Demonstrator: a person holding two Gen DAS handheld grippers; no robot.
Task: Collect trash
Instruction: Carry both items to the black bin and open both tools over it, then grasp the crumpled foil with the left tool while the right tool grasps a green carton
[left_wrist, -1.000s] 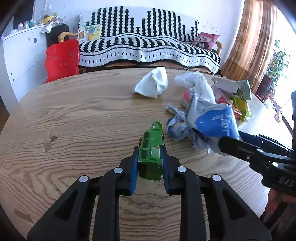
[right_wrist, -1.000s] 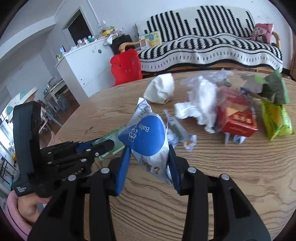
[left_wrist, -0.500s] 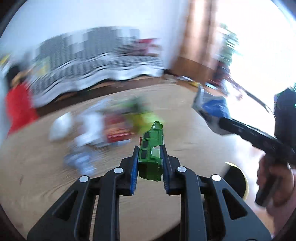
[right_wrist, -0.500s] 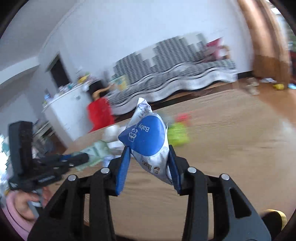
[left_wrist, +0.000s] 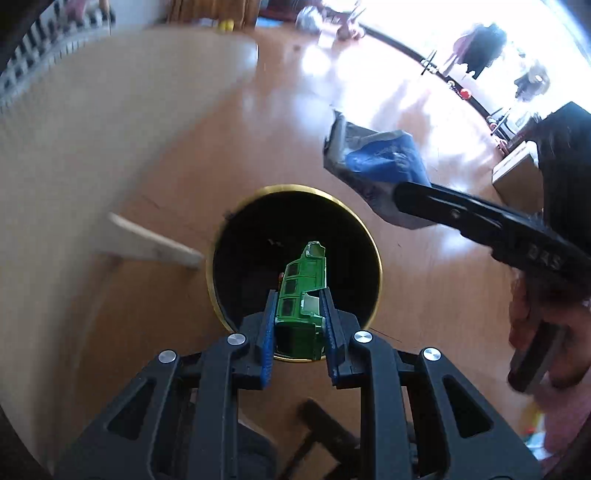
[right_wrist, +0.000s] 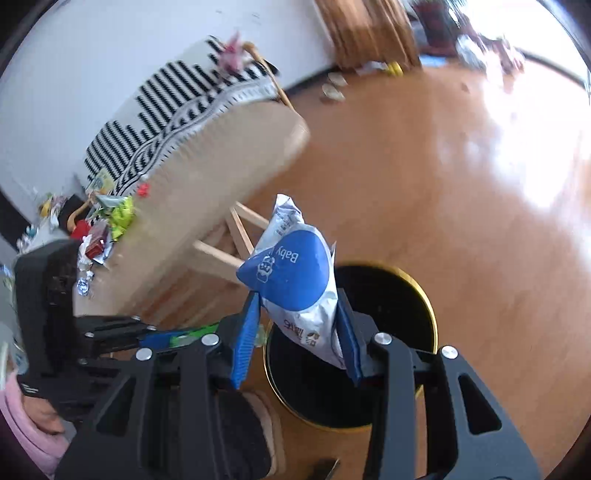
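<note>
The step in hand, as judged from the layout, is the drop into the bin (left_wrist: 295, 192), a black round container with a gold rim standing on the floor beside the table (right_wrist: 221, 155).

Left tool (left_wrist: 298, 325): closed on a green carton (left_wrist: 301, 291), which hangs above the near half of the bin opening. Right tool (right_wrist: 295, 332): closed on a blue and silver wrapper (right_wrist: 291, 280). In the right wrist view the wrapper overlaps the near left part of the bin rim (right_wrist: 424, 295); in the left wrist view it lies to the right of the bin, outside the opening.

Procedure:
1. Release the carton first; it is already above the bin opening.
2. Bring the wrapper toward the bin centre before opening the right tool. A light wrapper is likely to drift as it falls.
3. Keep both tools apart above the bin.

More litter (right_wrist: 107, 229) lies on the table, left of the bin.
</note>
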